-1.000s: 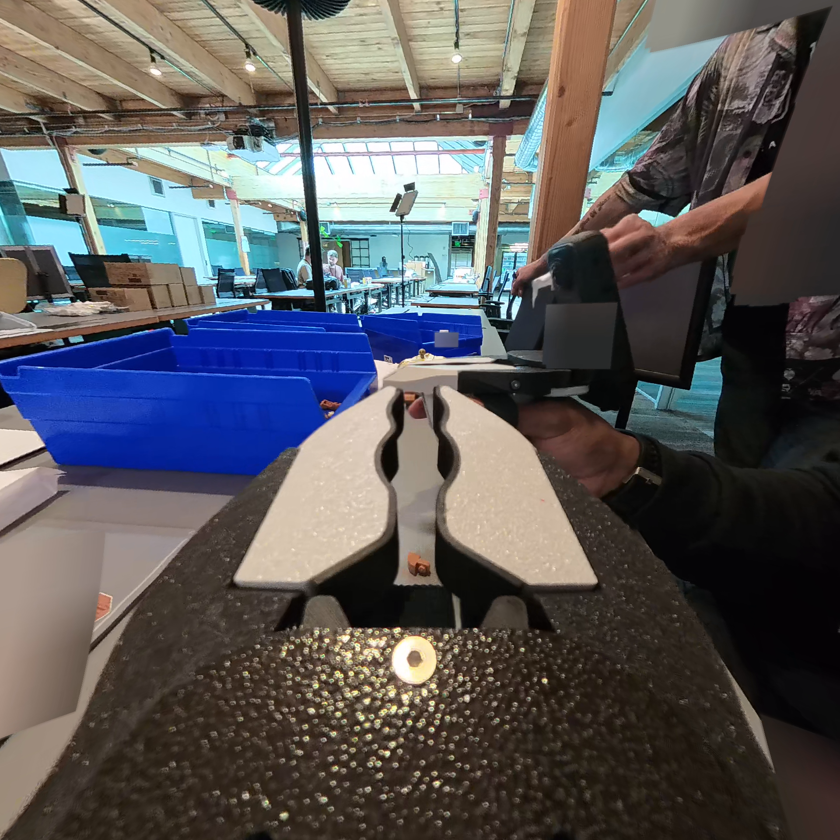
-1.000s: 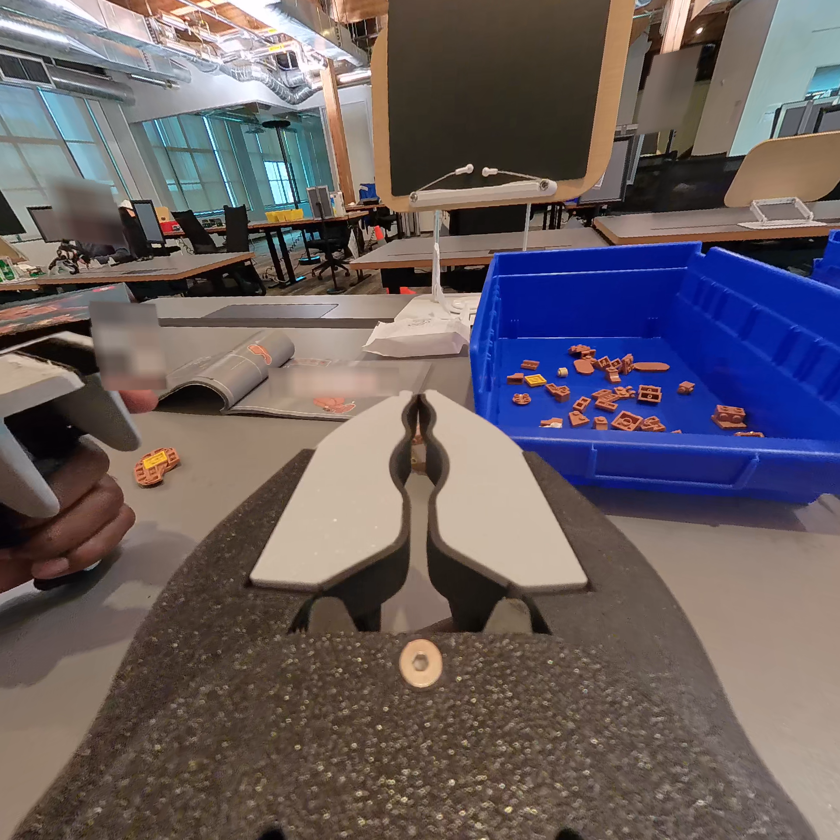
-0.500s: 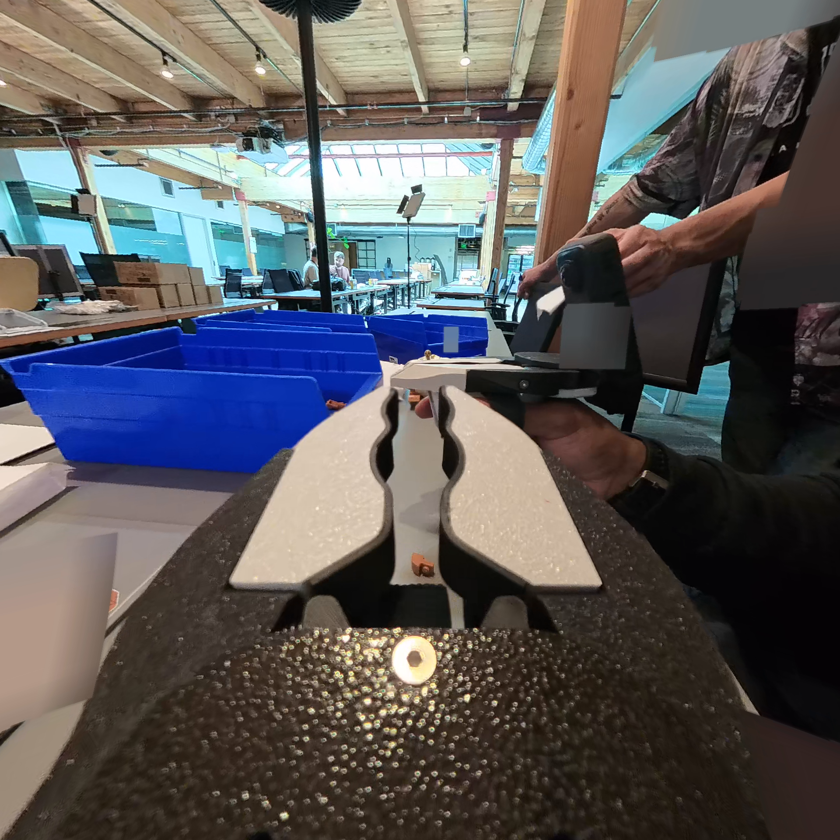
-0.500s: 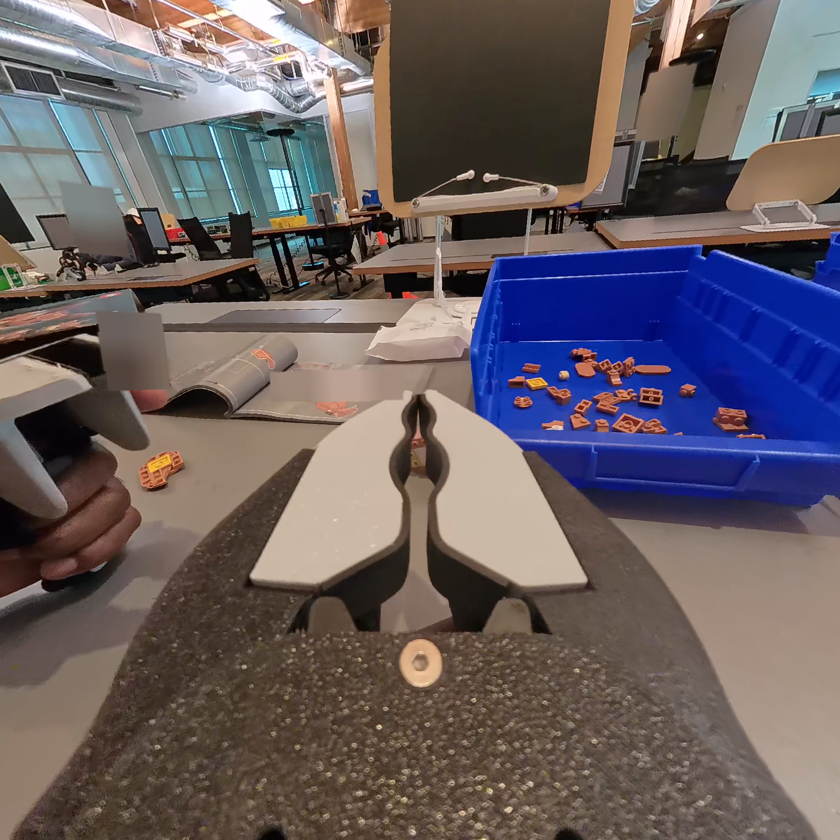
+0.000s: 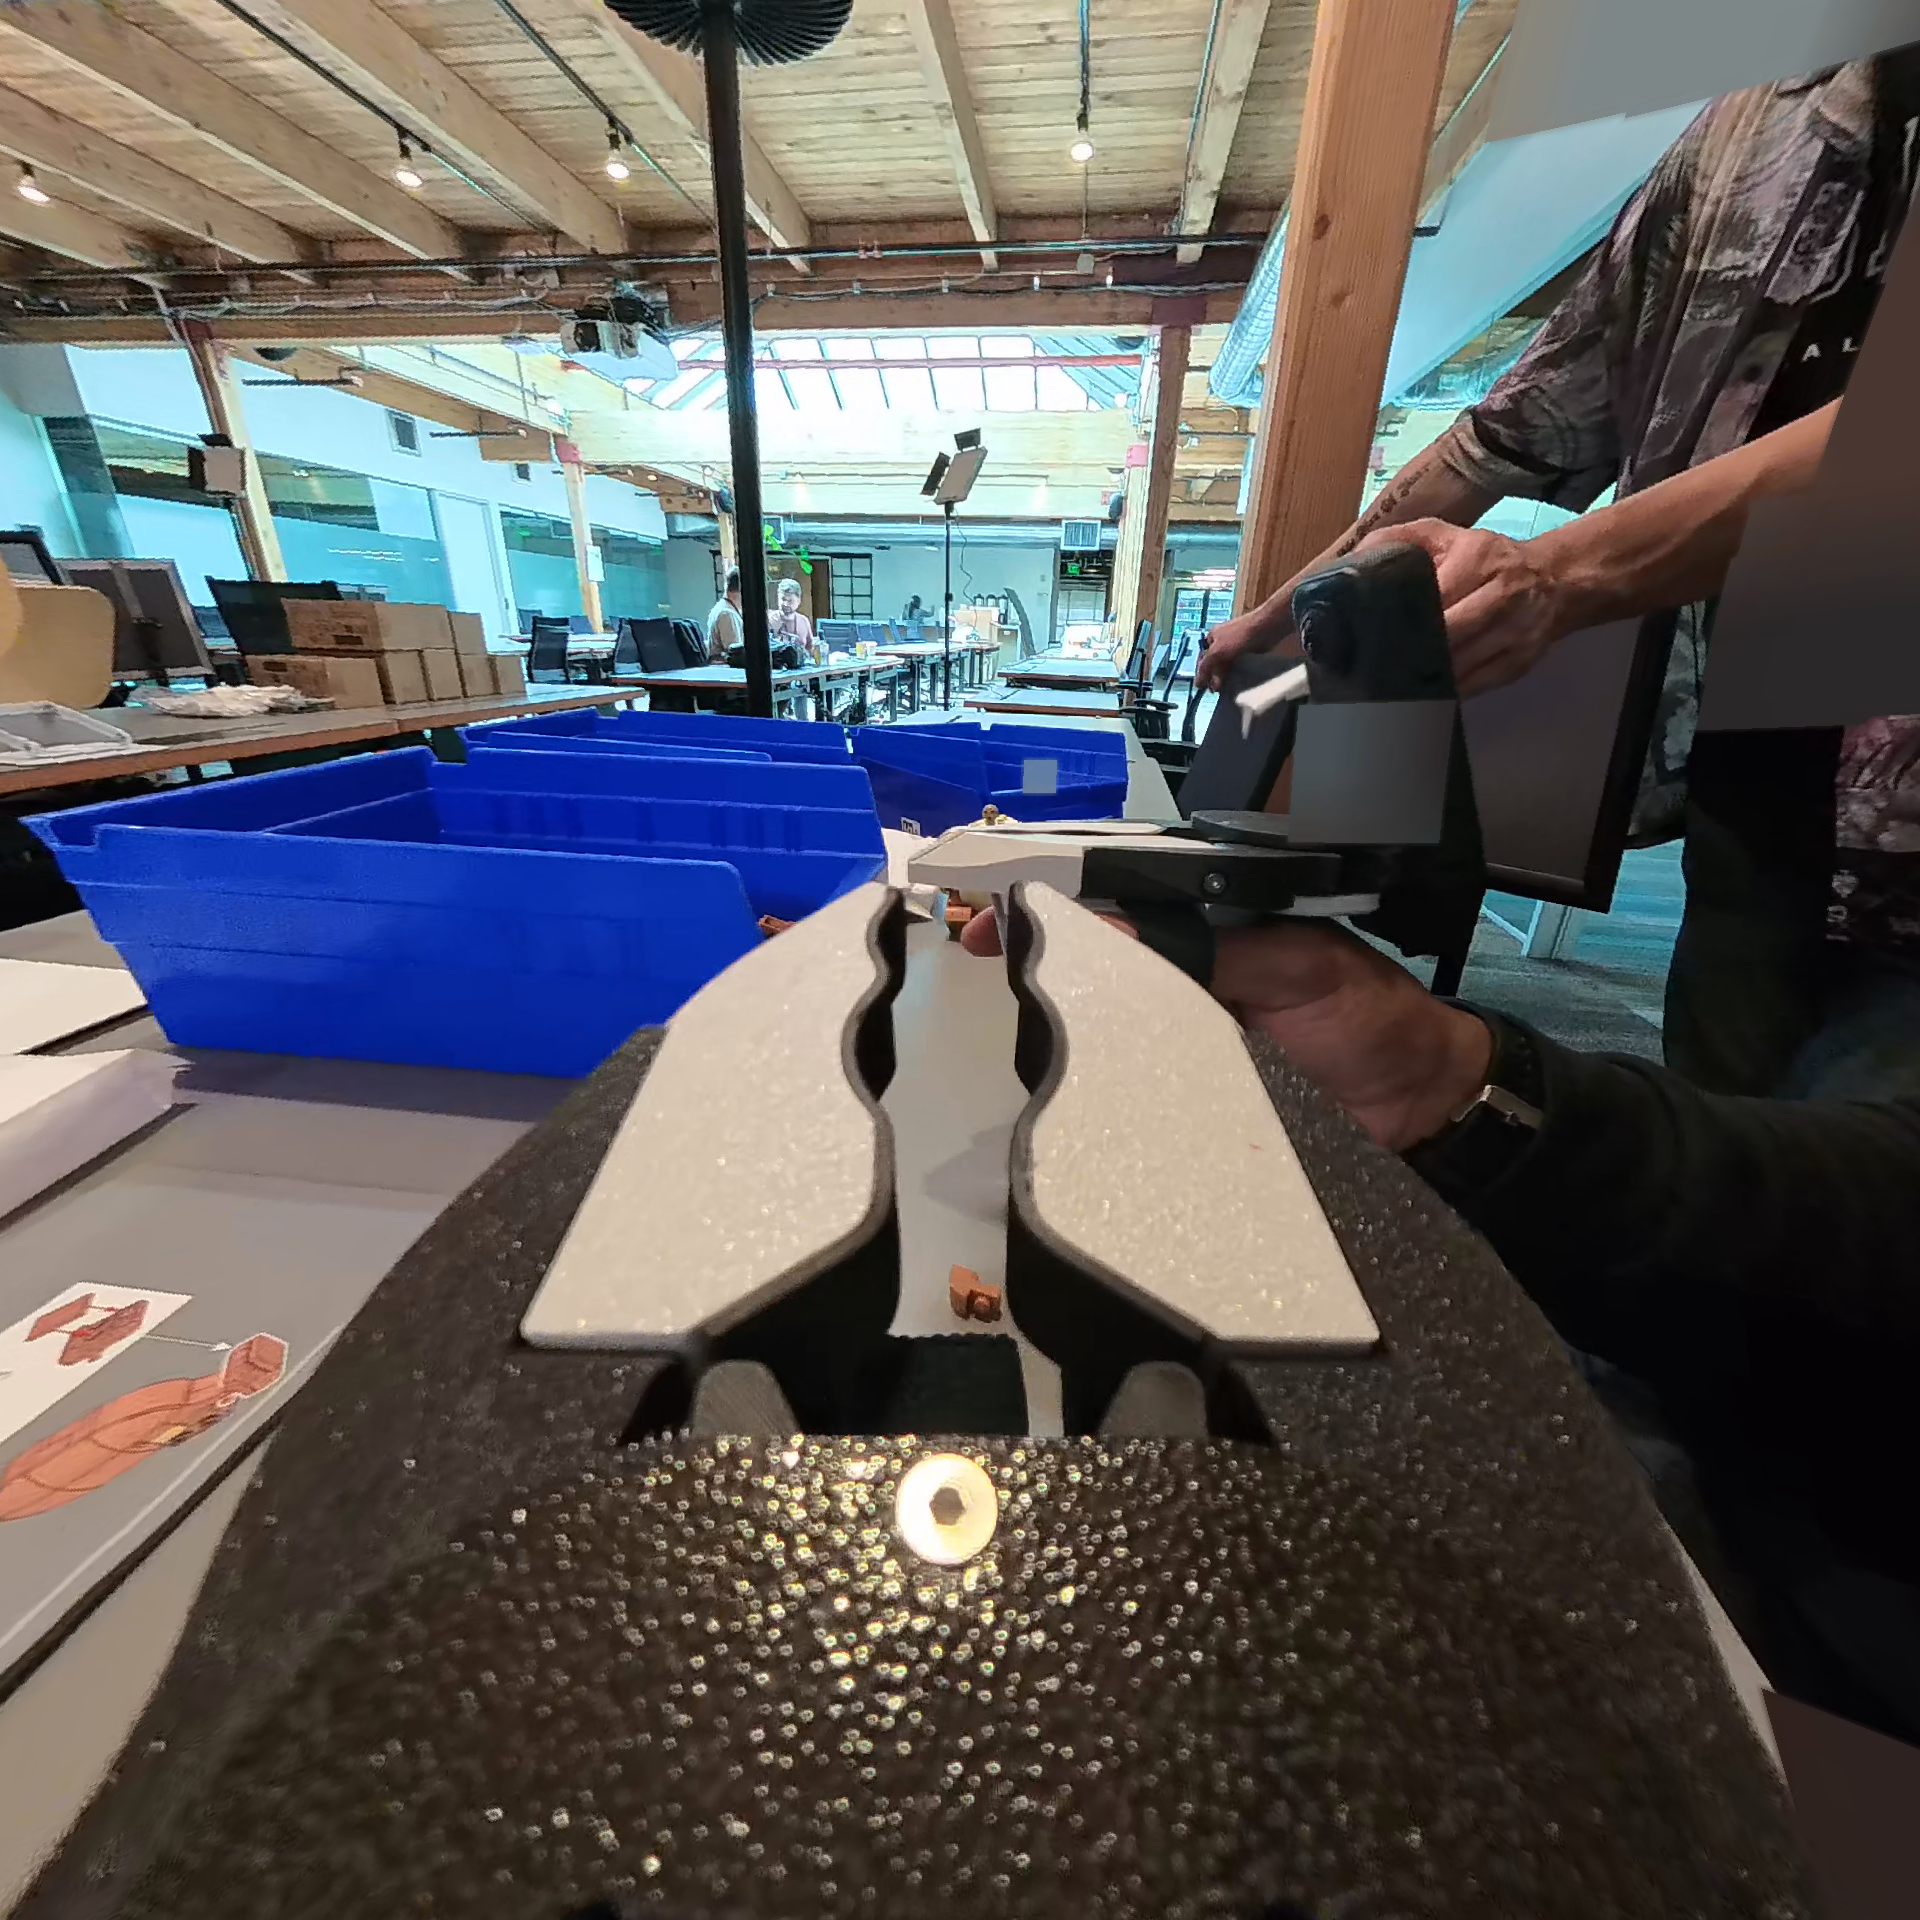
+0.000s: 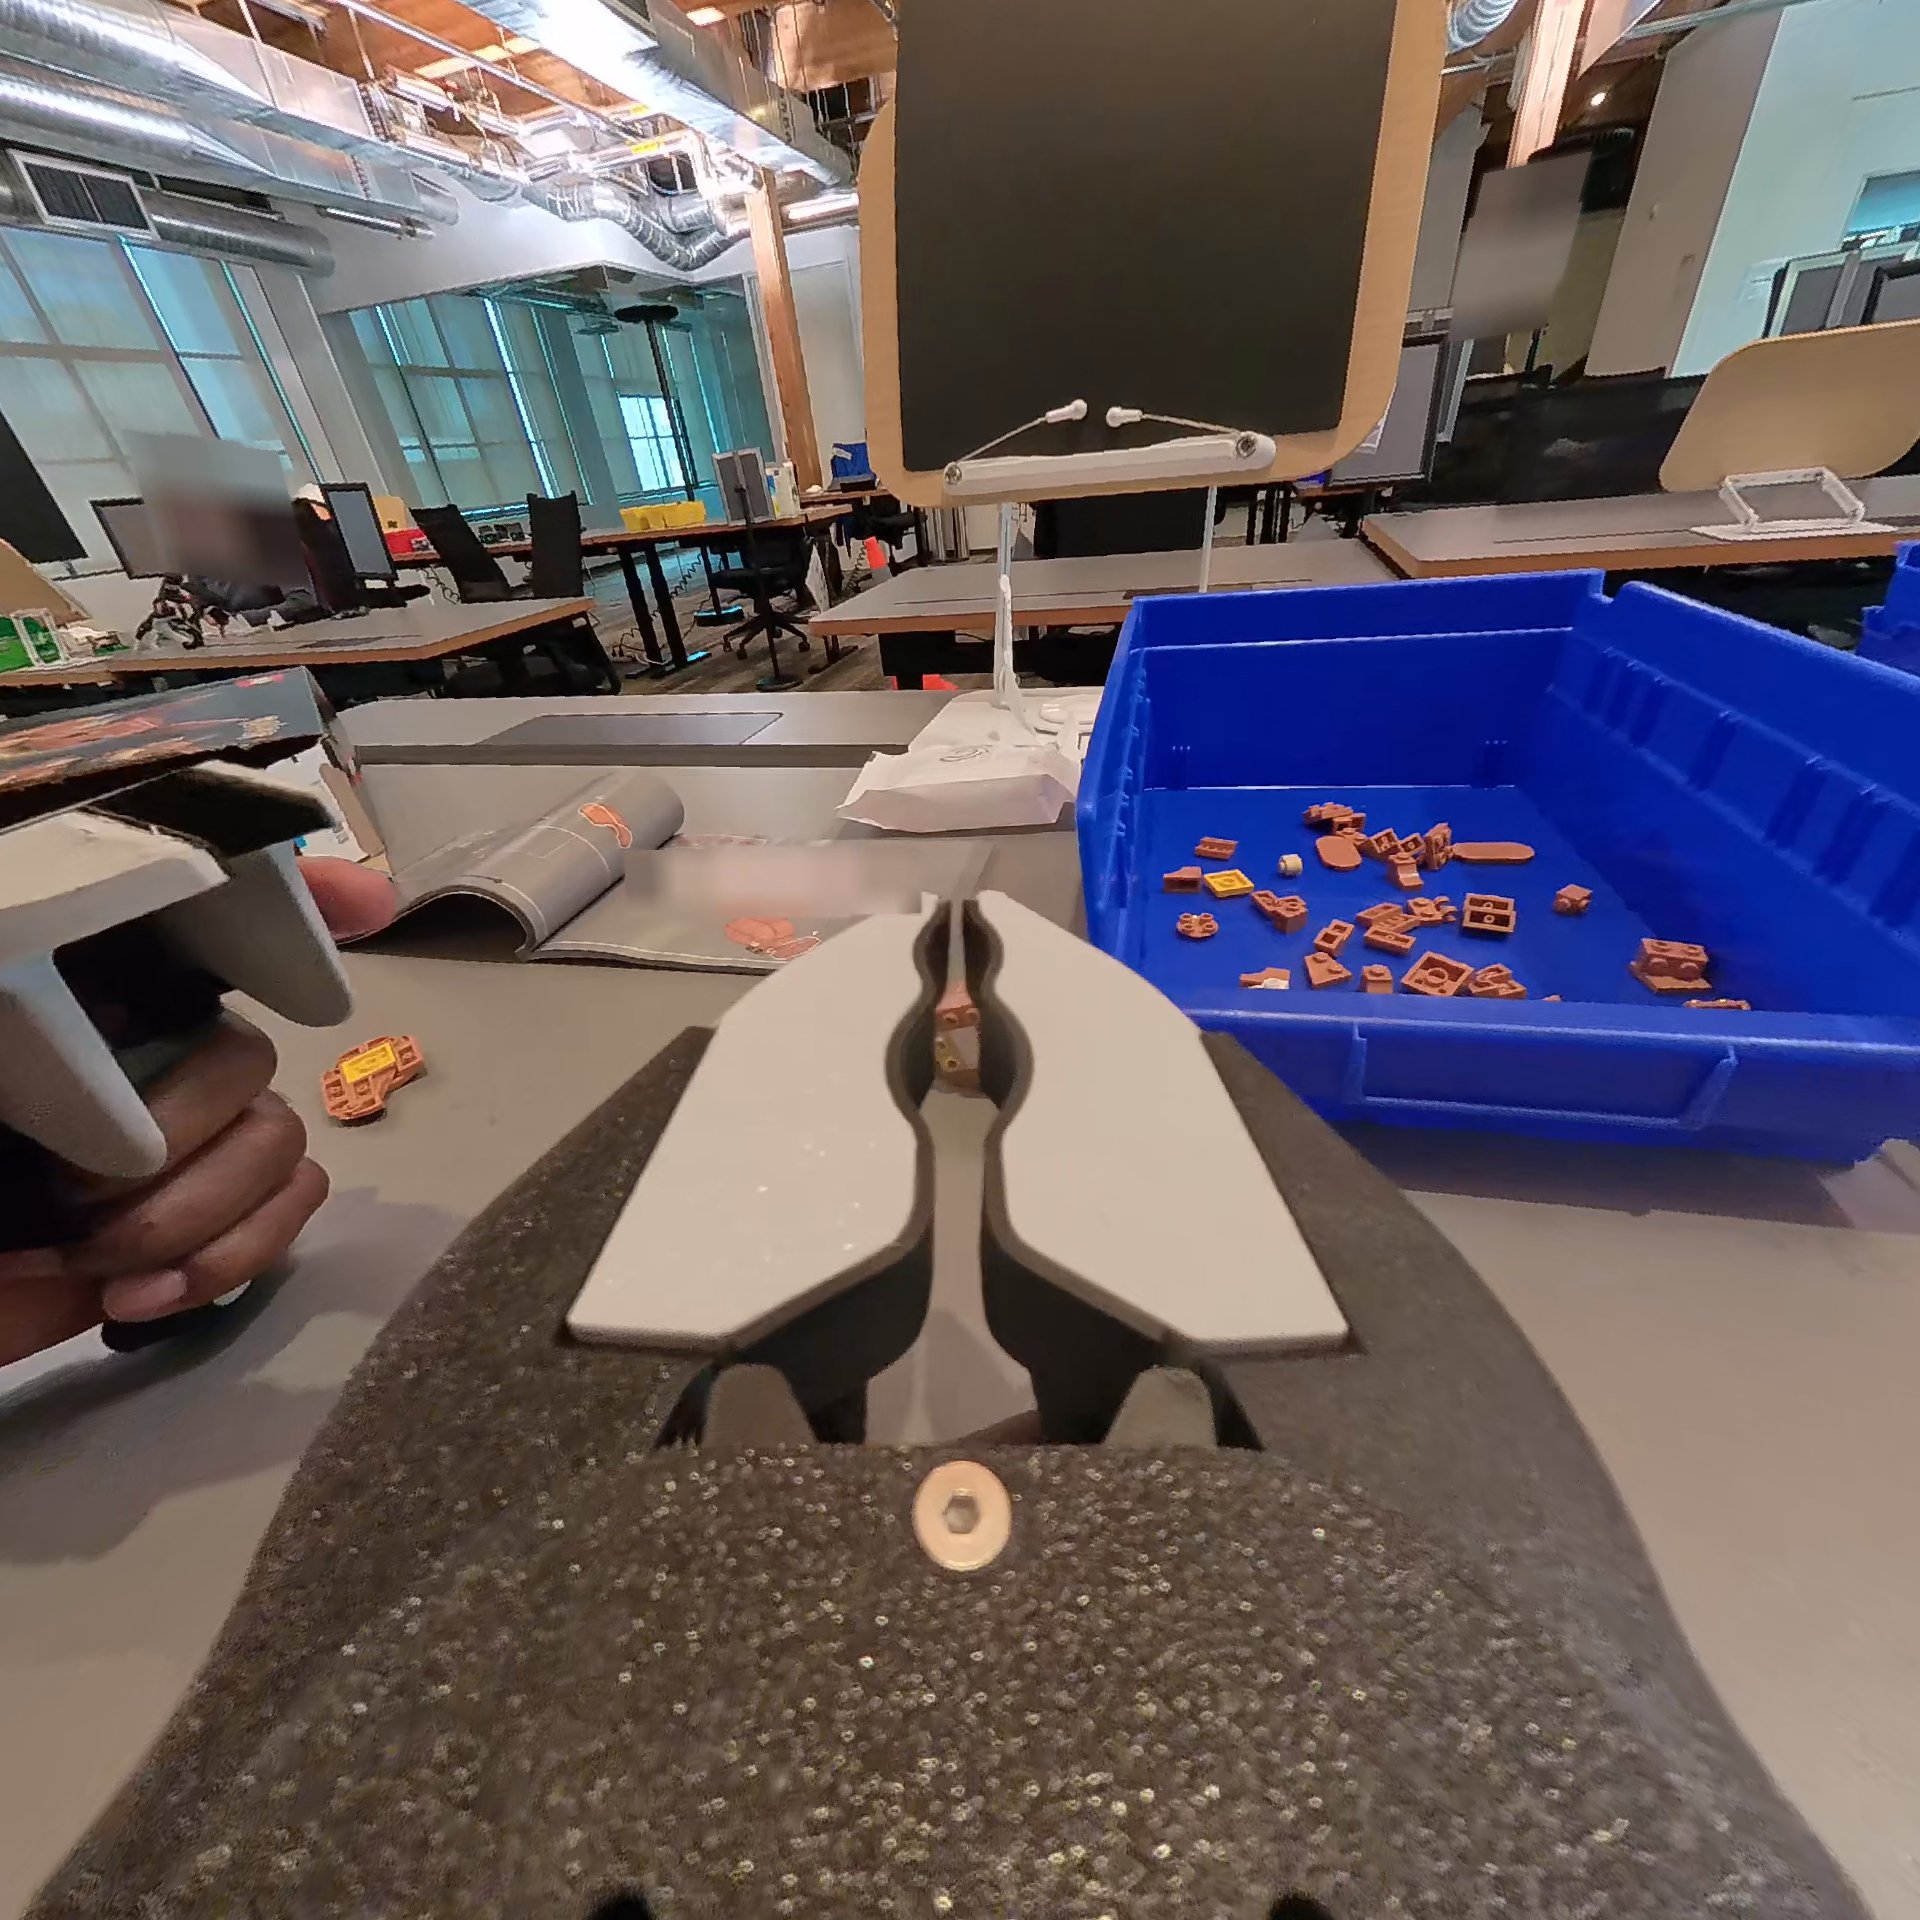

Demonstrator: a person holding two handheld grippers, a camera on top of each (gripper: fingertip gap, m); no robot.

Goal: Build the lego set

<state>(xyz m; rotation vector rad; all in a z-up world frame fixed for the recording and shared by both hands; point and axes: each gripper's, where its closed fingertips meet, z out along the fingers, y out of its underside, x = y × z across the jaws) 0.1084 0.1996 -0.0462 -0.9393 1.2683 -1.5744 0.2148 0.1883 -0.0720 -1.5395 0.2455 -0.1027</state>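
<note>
- Grey table in an open workshop with wooden beams; 1 blue bin stands on it, right of the right gripper, with loose brown pieces scattered on its floor.
- Right gripper: its fingers are closed almost tip to tip, and 1 small brown brick sits clamped in the hollow just behind the tips, studs facing up, with a paler part below it.
- Left gripper: its fingers are parted by a narrow gap with nothing between them. Through that gap only the table shows, with 1 tiny brown piece lying loose on it near the finger roots.
- Key relation: seen from the left wrist, the right gripper comes in from the right, its long axis running across the view, with its tip just beyond and slightly above the left fingertips. The brick thus lies straight ahead of the left gripper's gap, near but not inside it.
- From the right wrist, the left gripper shows at the left edge, well apart from a flat brown-and-yellow assembly on the table.
- An open booklet lies behind that assembly.
</note>
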